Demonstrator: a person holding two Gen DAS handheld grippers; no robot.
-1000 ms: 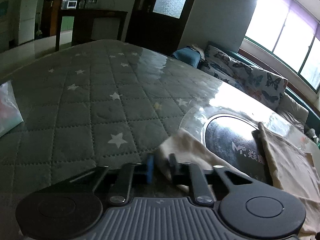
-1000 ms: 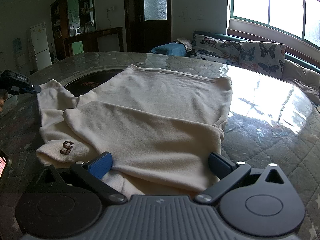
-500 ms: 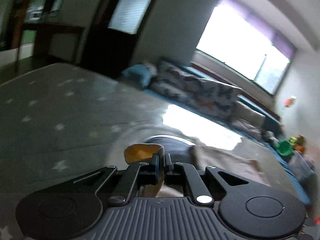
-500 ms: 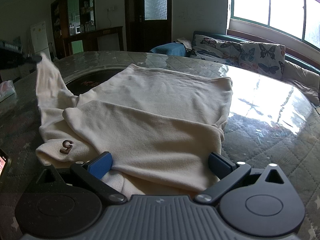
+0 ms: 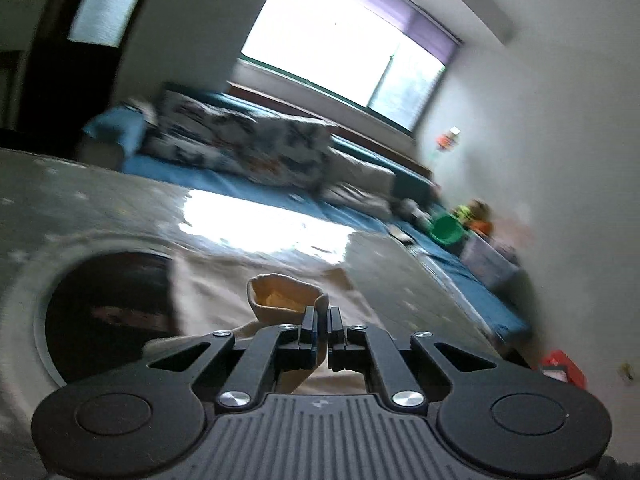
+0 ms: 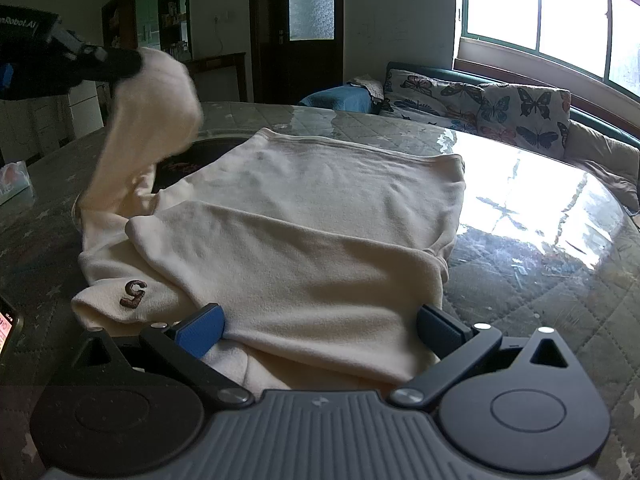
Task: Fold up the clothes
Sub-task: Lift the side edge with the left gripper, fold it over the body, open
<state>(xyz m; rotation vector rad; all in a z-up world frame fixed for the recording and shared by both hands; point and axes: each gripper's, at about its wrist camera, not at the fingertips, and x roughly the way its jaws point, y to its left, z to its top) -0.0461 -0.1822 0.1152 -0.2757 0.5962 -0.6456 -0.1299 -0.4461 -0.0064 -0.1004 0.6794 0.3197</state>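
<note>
A cream sweater (image 6: 320, 216) lies partly folded on the quilted table, one sleeve folded across its front, a brown "5" patch (image 6: 134, 293) on the near left cuff. My left gripper (image 5: 322, 316) is shut on the other sleeve's cuff (image 5: 280, 296) and holds it lifted above the table; it shows in the right wrist view (image 6: 120, 66) at the upper left with the sleeve (image 6: 148, 128) hanging from it. My right gripper (image 6: 320, 324) is open and empty, low over the sweater's near edge.
The table (image 6: 560, 280) has a grey star-quilted cover under glass, with a dark round inset (image 5: 108, 312) beside the sweater. A phone (image 6: 8, 332) lies at the near left edge. A tissue pack (image 6: 14, 182) sits far left. A butterfly-print sofa (image 6: 500, 108) stands beyond.
My left gripper has shut on the sleeve cuff, lifted it off the table and swung it up and rightward over the sweater. My right gripper has stayed still and open.
</note>
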